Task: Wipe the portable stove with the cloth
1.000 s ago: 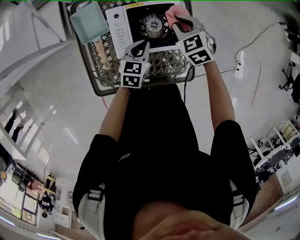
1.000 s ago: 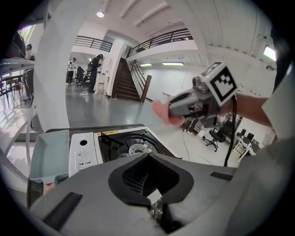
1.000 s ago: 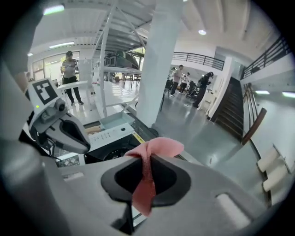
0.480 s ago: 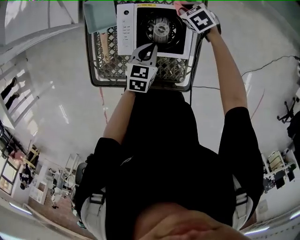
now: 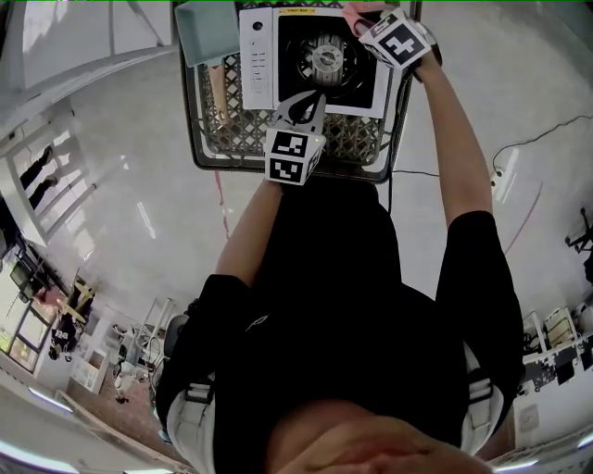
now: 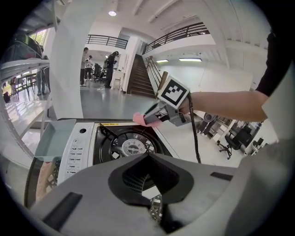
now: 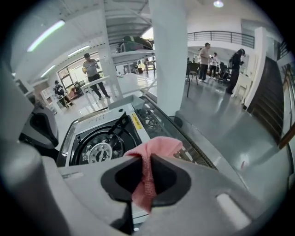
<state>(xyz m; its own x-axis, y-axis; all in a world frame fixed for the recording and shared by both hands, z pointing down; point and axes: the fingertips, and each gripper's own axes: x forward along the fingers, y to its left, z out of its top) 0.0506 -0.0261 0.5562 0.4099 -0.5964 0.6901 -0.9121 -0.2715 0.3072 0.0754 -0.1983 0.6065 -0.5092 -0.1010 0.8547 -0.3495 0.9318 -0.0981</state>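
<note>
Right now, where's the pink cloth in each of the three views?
Head view: pink cloth at the top edge, right of centre, up-right of the burner.
Left gripper view: centre, slightly high, at the right gripper's tip, beyond the burner.
Right gripper view: bottom centre, pinched between the jaws, right of the burner.
Shared landmark: the round burner.

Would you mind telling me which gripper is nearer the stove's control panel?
Left. The left gripper is at the stove's near edge, close to the control panel; the right gripper, holding the cloth, is at the far opposite corner.
</note>
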